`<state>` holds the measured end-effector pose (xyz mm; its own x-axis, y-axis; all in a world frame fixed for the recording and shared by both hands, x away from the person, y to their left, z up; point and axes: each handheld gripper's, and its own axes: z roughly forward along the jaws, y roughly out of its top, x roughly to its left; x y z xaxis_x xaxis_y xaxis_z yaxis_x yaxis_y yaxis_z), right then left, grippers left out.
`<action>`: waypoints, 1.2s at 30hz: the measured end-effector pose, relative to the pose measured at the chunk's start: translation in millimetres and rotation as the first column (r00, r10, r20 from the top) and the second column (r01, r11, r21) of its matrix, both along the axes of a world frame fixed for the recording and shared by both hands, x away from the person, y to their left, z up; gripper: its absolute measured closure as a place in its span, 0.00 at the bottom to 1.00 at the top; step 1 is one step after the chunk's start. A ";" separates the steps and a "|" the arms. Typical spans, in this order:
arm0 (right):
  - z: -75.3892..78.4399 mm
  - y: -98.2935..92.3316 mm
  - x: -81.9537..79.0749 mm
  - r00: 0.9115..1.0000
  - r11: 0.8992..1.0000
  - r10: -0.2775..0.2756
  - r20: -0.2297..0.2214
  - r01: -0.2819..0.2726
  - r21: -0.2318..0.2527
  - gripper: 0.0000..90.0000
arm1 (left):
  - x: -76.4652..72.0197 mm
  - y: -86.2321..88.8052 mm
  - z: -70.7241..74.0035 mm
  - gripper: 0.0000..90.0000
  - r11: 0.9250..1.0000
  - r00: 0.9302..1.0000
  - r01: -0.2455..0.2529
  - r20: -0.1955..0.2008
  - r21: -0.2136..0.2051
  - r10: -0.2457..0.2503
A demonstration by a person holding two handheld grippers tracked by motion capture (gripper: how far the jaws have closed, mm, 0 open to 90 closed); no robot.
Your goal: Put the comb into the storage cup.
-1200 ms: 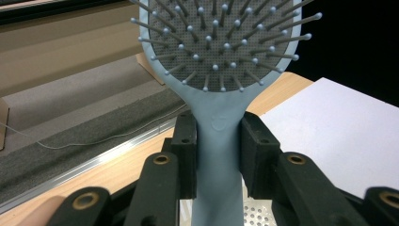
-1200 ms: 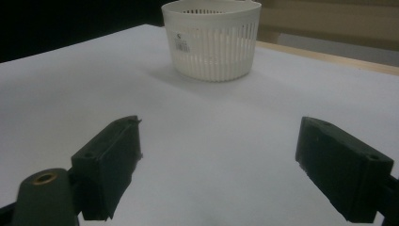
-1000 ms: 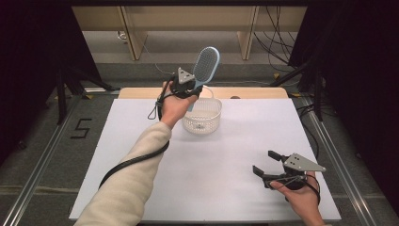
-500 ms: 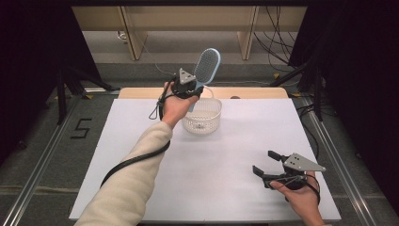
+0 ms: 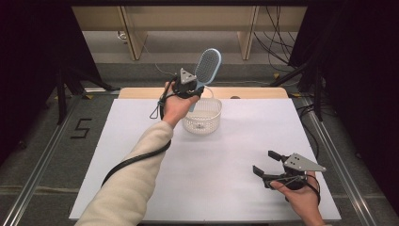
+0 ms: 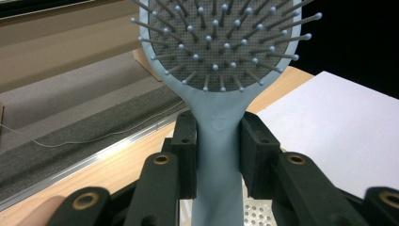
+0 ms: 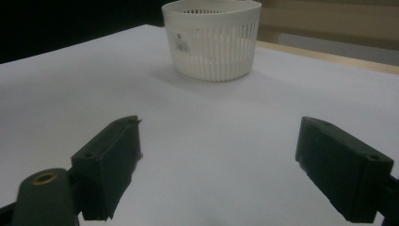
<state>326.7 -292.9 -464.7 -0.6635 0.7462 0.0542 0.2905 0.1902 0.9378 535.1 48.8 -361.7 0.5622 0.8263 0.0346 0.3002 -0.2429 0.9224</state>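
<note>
A light blue hairbrush (image 5: 207, 67) (image 6: 221, 70) stands upright in my left gripper (image 5: 192, 90) (image 6: 219, 141), whose jaws are shut on its handle. The brush head, with grey bristles, rises above the far rim of a white slatted basket (image 5: 202, 117) (image 7: 211, 40) at the back middle of the white table (image 5: 216, 165). The handle's lower end reaches down over the basket. My right gripper (image 5: 264, 165) (image 7: 219, 165) rests low at the front right of the table, open, with nothing between its jaws, and it points toward the basket.
A wooden strip (image 5: 254, 92) runs along the table's far edge. Beyond it are wooden shelf legs (image 5: 134, 42) and cables on the floor (image 5: 277, 42). Metal rails (image 5: 42, 160) flank the table.
</note>
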 end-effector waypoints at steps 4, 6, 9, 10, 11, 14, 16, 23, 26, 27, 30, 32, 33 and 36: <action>0.1 -0.1 -0.1 1.000 1.000 0.001 0.001 -0.001 -0.001 0.17 | 0.6 -0.4 -0.9 0.78 1.000 1.000 0.001 -0.002 0.001 -0.001; 0.1 -0.3 -0.1 1.000 1.000 0.001 0.001 -0.001 -0.002 0.17 | 0.8 -0.7 -1.7 0.78 1.000 1.000 -0.002 -0.002 0.003 0.002; 0.2 -0.4 -0.3 1.000 1.000 0.001 0.000 -0.001 -0.002 0.17 | 1.3 -1.0 -2.8 0.78 1.000 1.000 0.000 -0.004 0.002 0.000; 0.2 -0.2 -0.3 1.000 1.000 0.000 0.000 0.000 0.001 0.17 | 1.4 -1.1 -2.9 0.78 1.000 1.000 -0.001 -0.005 0.003 0.001; 0.3 -0.2 -0.3 1.000 1.000 0.000 0.001 0.000 0.001 0.17 | 1.5 -1.3 -3.0 0.78 1.000 1.000 -0.001 -0.004 0.004 0.001; 0.3 -0.3 -0.4 1.000 1.000 0.000 -0.001 0.000 0.001 0.17 | 1.9 -1.7 -3.0 0.78 1.000 1.000 0.000 -0.001 0.005 0.000; 0.3 -0.2 -0.3 1.000 1.000 0.000 0.001 0.000 0.001 0.17 | 1.9 -2.3 -3.4 0.78 1.000 1.000 0.001 -0.003 0.004 -0.001; 0.3 -0.4 -0.3 1.000 1.000 0.000 0.003 0.000 0.000 0.17 | 2.4 -3.7 -4.0 0.78 1.000 1.000 0.003 -0.001 0.005 -0.003; 0.2 -0.3 -0.3 1.000 1.000 0.001 0.000 -0.001 0.001 0.17 | 2.9 -4.2 -4.6 0.78 1.000 1.000 0.004 -0.001 0.006 -0.004; 0.2 -0.3 -0.3 1.000 1.000 0.001 0.000 -0.001 0.001 0.17 | 3.1 -4.4 -4.7 0.78 1.000 1.000 0.003 0.001 0.008 -0.003; 0.4 -0.5 -0.3 1.000 1.000 0.000 0.003 0.000 0.000 0.17 | 3.2 -5.1 -5.1 0.78 1.000 1.000 0.006 -0.001 0.008 -0.006; 0.5 -0.7 -0.5 1.000 1.000 -0.001 -0.001 0.001 0.001 0.17 | 3.2 -5.4 -5.5 0.78 1.000 1.000 0.006 -0.001 0.006 -0.006; 0.4 -0.6 -0.4 1.000 1.000 -0.001 0.003 0.001 0.000 0.17 | 3.2 -5.7 -5.8 0.78 1.000 1.000 0.004 -0.001 0.007 -0.004; 0.7 -0.1 -0.8 1.000 1.000 -0.002 0.002 0.002 0.004 0.17 | 3.2 -6.4 -6.6 0.78 1.000 1.000 0.009 -0.001 0.009 -0.009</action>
